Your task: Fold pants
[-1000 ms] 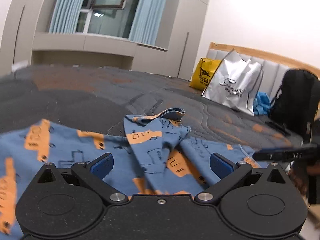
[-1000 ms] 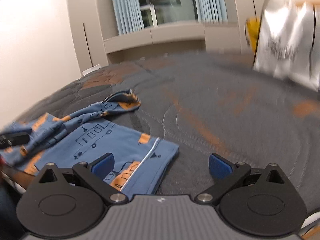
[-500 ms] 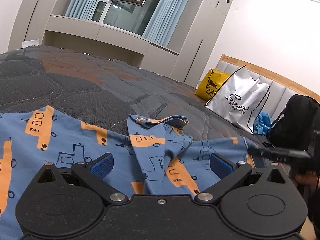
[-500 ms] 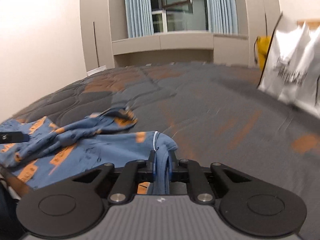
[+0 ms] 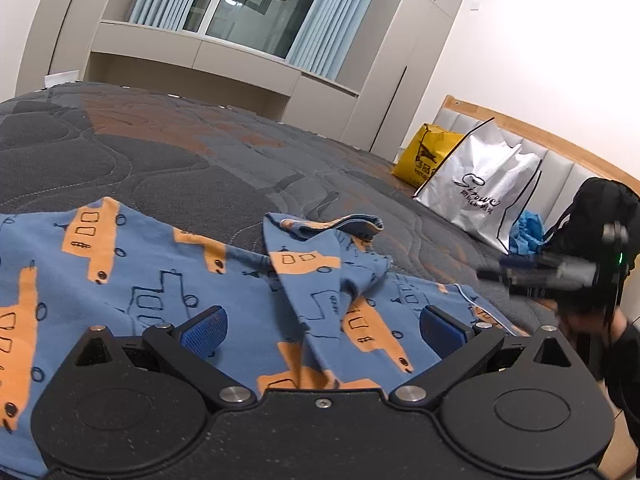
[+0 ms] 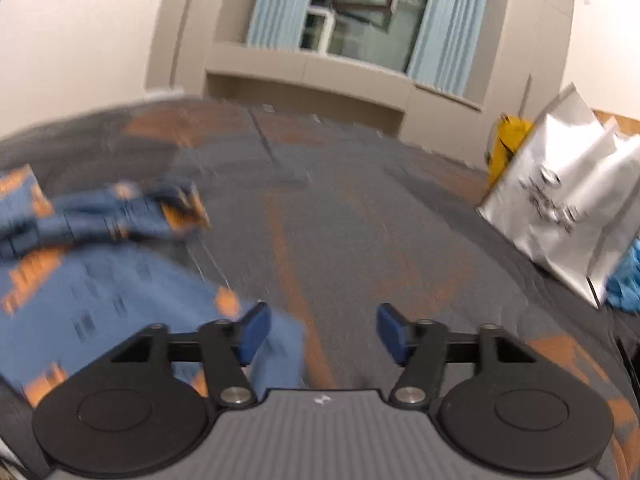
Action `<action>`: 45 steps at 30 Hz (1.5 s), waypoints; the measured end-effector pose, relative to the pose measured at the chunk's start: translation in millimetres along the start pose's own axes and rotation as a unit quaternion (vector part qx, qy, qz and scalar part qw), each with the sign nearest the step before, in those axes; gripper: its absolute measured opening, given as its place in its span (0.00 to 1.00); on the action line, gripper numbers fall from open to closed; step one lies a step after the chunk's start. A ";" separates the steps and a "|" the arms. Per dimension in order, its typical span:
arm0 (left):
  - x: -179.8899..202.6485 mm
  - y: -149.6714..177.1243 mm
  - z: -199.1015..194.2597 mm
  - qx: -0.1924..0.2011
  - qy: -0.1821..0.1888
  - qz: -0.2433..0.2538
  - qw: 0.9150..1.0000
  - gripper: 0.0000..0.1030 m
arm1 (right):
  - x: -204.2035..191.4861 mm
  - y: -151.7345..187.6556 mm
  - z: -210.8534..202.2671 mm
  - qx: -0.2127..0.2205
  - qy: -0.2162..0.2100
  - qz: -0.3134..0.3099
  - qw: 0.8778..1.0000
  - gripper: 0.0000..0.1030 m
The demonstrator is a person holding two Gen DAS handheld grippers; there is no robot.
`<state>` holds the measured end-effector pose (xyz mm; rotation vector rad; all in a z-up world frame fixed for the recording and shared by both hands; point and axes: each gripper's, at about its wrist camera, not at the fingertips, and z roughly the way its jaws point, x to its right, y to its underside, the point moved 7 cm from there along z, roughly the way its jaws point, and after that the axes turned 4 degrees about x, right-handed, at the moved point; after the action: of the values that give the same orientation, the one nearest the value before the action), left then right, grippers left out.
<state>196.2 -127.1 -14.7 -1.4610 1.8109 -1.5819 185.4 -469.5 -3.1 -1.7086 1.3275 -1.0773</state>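
The pants [image 5: 168,280] are lying spread on the bed [image 5: 160,160], partly rumpled, one leg twisted across the middle. The left gripper [image 5: 320,330] is hovering over the cloth with its jaws wide apart, holding nothing. The right gripper [image 6: 320,332] is standing open at the garment's near corner, also holding nothing; that view is blurred. The fabric looks light, thin and limp; it is likely to sag and bunch. Judged best hold: pinching a hem or waistband edge, not the flat middle.
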 end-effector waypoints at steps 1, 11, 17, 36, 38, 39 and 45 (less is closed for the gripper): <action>-0.6 -0.4 -1.0 0.000 0.005 -0.003 1.000 0.96 | -6.8 -12.6 3.3 0.010 -0.019 0.002 1.000 0.74; -10.2 -0.8 -5.6 -0.007 0.017 -0.036 0.999 0.80 | -163.7 -98.7 84.3 0.014 -0.202 -0.113 0.973 0.61; -11.4 0.7 -1.0 -0.018 0.030 -0.049 0.998 0.67 | -207.5 -85.7 115.4 -0.030 -0.171 -0.189 0.966 0.47; 48.0 -11.4 -16.4 -0.005 0.059 0.151 0.987 0.01 | -72.8 -76.8 -30.6 0.093 -0.030 -0.132 0.986 0.05; 57.7 -2.1 -18.3 -0.012 0.067 0.193 0.979 0.01 | -54.6 -57.0 -50.8 0.085 -0.012 -0.121 0.989 0.05; 63.9 5.0 -20.4 -0.016 0.071 0.212 0.974 0.01 | -47.0 -43.5 -59.0 0.078 -0.002 -0.116 0.990 0.05; 66.0 33.5 -16.1 -0.067 0.074 0.240 0.966 0.01 | -27.3 27.6 -83.9 0.026 0.010 -0.061 0.998 0.05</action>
<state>140.1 -178.1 -14.8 -0.8680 2.1853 -1.3685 94.6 -452.4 0.7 -1.7627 1.2103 -1.1899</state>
